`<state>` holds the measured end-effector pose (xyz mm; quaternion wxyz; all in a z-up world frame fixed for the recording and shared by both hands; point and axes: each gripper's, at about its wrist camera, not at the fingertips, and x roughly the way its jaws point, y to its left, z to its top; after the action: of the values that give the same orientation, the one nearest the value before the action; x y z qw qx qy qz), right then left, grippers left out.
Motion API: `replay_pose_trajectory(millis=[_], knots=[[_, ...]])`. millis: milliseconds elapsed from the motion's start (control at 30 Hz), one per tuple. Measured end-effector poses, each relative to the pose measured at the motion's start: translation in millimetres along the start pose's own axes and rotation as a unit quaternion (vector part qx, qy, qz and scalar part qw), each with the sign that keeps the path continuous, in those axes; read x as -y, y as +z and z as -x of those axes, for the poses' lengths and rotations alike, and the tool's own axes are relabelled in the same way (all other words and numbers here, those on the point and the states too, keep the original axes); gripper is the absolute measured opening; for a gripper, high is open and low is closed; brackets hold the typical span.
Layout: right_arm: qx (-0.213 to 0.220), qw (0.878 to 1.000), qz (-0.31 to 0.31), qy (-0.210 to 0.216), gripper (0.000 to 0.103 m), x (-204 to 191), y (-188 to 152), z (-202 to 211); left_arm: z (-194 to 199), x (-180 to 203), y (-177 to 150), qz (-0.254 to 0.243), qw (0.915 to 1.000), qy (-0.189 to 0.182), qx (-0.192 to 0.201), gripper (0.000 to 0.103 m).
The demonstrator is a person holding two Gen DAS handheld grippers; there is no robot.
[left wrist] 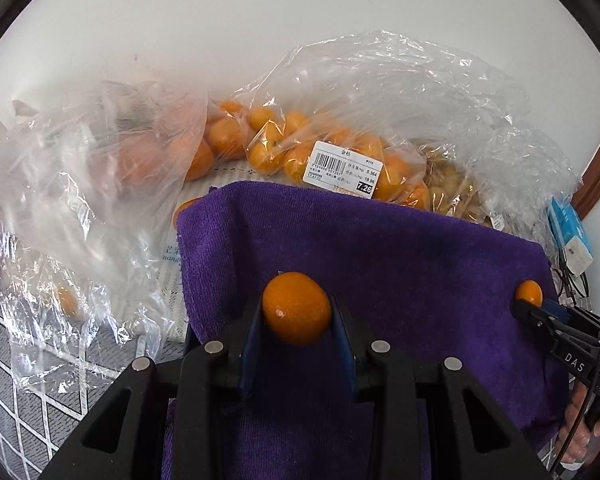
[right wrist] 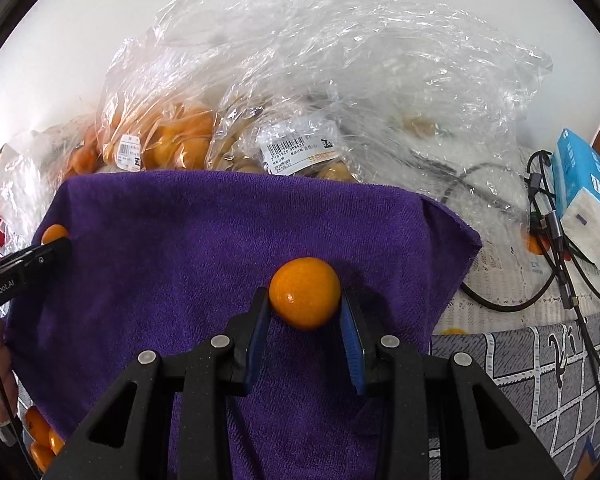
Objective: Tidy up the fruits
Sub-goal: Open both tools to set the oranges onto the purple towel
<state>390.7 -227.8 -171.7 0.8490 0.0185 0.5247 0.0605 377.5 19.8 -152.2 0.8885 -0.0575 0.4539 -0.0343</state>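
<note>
Left gripper (left wrist: 297, 312) and right gripper (right wrist: 305, 300), each clamped on a small orange fruit ( (left wrist: 297, 308), (right wrist: 305, 298)) just above the purple towel (left wrist: 380, 248), bagged fruit (left wrist: 340, 152) beyond; risk of round fruit rolling off the towel if dropped from height.

The left gripper (left wrist: 297, 312) points steeply downward, its jaws closed on a small orange fruit (left wrist: 297, 307) pinched between the blue pads. The right gripper (right wrist: 305, 304) tilts down likewise, jaws clamped on a second orange fruit (right wrist: 305, 298). Each gripper shows at the edge of the other's view. Fingers (left wrist: 588, 436) of the person's hand wrap the right gripper's handle.
</note>
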Motion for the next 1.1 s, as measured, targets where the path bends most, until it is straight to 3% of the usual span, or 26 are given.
replay_pose_trajectory(millis=[133,233,400,633,733,800,1100], knots=[[-0.011,1.000,0.005,-0.008,0.036,-7,3,-7,5,4,2,-0.008,1.0000,0.002,0.001,0.032],[-0.012,1.000,0.013,-0.007,0.042,-13,3,-7,6,7,2,-0.014,0.9999,0.000,0.003,0.032],[-0.003,1.000,0.026,-0.011,0.069,-23,7,-5,-1,12,1,-0.014,0.9998,0.005,-0.014,0.032],[0.006,1.000,0.007,-0.011,0.069,-19,15,4,-6,20,-1,-0.016,0.9994,0.015,-0.027,0.032],[0.022,1.000,-0.013,-0.014,0.069,-10,17,16,-2,22,1,-0.018,0.9995,0.012,-0.024,0.042],[0.033,0.999,-0.026,-0.009,0.069,-1,16,27,6,23,3,-0.018,0.9997,0.007,-0.014,0.049],[0.084,0.995,-0.026,-0.050,0.069,5,15,81,56,16,12,0.007,0.9990,0.001,0.044,0.049]])
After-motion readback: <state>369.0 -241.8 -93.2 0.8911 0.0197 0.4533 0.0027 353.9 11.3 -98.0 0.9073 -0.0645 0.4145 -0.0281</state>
